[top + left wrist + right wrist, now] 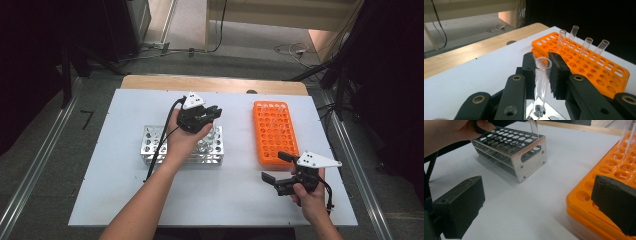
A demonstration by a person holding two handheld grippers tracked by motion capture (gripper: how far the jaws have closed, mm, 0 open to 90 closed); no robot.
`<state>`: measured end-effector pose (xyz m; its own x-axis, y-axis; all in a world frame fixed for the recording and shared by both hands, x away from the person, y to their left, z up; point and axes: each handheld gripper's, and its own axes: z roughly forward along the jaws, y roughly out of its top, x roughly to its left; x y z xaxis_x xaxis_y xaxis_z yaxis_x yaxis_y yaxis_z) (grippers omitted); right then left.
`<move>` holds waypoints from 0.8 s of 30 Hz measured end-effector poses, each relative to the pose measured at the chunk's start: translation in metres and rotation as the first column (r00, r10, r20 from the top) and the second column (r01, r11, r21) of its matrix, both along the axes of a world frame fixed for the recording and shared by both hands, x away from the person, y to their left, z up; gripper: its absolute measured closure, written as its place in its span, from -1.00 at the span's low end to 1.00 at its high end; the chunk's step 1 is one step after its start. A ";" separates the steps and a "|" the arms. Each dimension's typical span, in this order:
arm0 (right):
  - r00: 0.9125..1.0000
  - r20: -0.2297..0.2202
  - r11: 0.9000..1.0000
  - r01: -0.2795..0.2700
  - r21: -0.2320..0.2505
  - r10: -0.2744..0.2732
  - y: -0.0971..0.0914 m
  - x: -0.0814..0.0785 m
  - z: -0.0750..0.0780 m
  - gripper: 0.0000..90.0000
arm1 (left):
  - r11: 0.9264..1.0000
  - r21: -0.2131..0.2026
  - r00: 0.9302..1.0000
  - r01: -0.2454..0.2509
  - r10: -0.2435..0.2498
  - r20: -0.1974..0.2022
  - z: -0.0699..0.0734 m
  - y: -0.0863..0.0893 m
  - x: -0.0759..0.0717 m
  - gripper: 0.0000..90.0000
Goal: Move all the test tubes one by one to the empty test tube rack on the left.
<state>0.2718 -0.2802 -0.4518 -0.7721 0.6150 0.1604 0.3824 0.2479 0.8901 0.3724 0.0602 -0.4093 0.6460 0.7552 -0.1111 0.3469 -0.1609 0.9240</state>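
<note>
My left gripper (212, 114) hovers over the far right corner of the metal tube rack (150, 145). In the left gripper view its black pads are shut on a clear glass test tube (541, 82), held upright with its bottom end just above the metal rack (554, 113). The orange tube rack (272, 131) lies to the right, with several clear tubes (586, 46) standing in its far rows. My right gripper (276, 167) rests near the orange rack's near corner, jaws wide apart and empty. In the right gripper view the held tube (534, 127) hangs over the metal rack (511, 150).
The white table top (125, 195) has free room in front of both racks. A wooden strip (210, 82) runs along the table's far edge. Black cables trail from each gripper, and floor cables lie beyond the table.
</note>
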 end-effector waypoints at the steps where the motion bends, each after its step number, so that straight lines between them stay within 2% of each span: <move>1: 1.000 0.001 1.000 -0.001 0.000 0.001 0.000 0.000 0.000 -1.00 | 1.000 0.002 1.000 0.002 -0.002 -0.004 -0.001 -0.001 0.000 0.67; 12: 1.000 0.003 1.000 -0.004 0.003 0.004 -0.001 0.000 0.000 -1.00 | 0.997 0.075 1.000 -0.004 0.006 -0.030 -0.008 -0.010 0.000 0.67; 24: 1.000 0.005 1.000 -0.010 0.004 0.010 0.000 0.000 0.000 -1.00 | 0.995 0.103 0.997 0.002 0.006 -0.074 -0.017 -0.010 0.000 0.66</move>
<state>0.2718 -0.2803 -0.4518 -0.7788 0.6068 0.1589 0.3757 0.2484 0.8929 0.3721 0.0499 -0.4268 0.6375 0.7663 -0.0800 0.4141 -0.2533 0.8743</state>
